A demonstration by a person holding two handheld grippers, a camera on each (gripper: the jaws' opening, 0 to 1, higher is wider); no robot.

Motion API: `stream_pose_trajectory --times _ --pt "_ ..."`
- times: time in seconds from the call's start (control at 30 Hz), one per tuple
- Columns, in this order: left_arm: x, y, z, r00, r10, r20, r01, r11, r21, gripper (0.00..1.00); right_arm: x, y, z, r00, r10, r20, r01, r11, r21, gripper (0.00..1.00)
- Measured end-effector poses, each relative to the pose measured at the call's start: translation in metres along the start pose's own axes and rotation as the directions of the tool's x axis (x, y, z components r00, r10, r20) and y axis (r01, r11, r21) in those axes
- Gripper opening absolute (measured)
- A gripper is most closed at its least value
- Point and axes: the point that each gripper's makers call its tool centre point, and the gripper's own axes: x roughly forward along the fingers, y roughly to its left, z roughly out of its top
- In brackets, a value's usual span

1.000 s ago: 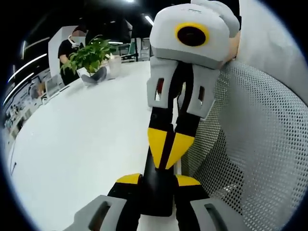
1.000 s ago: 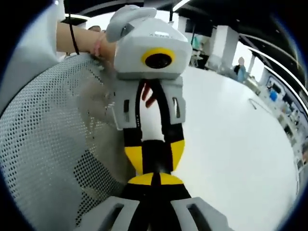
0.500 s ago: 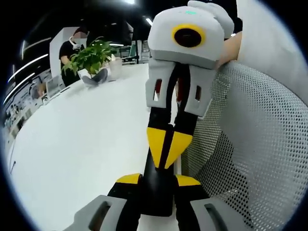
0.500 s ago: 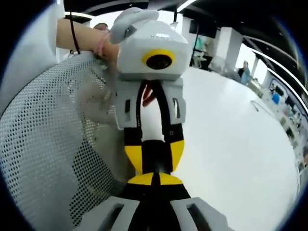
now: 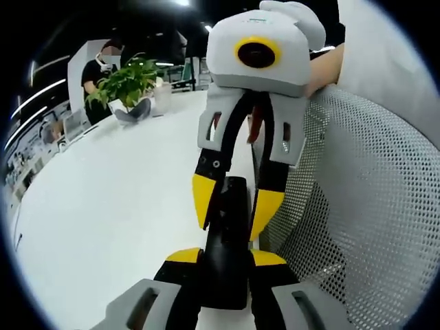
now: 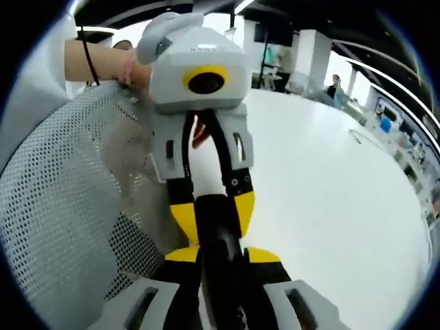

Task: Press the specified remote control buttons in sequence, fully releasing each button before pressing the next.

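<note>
**A:** Where is the remote, and who has it?

**B:** In the left gripper view, the left gripper rises from 6 o'clock. Its yellow-tipped fingers are clamped on the near end of a slim black bar, which I take to be the remote. It is seen end-on, so no buttons can be made out.

**A:** And the other one?

**B:** The right gripper reaches down from 12 o'clock, nose to nose with the left. Its fingers are spread moderately wide and straddle the far end of the remote, one on each side, with a sliver of gap. A white desk lies beneath, a mesh chair back fills 3 o'clock, and a potted plant sits at 10 o'clock.

**A:** What could go wrong from here?

**B:** The right fingers flank the remote rather than sit over its face. Closing them would probably squeeze its edges and press nothing. The left fingers grip one end only, so a hard push at the other end could lever the remote loose and drop it to the desk. The two grippers crowd the remote, which hides the buttons and makes a wrong or doubled press easy.
</note>
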Motion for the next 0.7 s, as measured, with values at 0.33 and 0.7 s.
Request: stream_pose_trajectory --times 0.33,0.7 --pt "0.000 0.000 0.000 1.000 0.002 0.001 -0.002 1.000 -0.003 0.25 -0.005 -0.001 -0.012 0.999 0.019 -0.042 -0.020 1.000 -0.024 0.22" --pt "0.001 0.000 0.000 1.000 0.003 -0.001 -0.003 1.000 -0.008 0.25 -0.015 -0.004 -0.019 0.998 0.059 -0.028 -0.059 0.998 0.002 0.19"
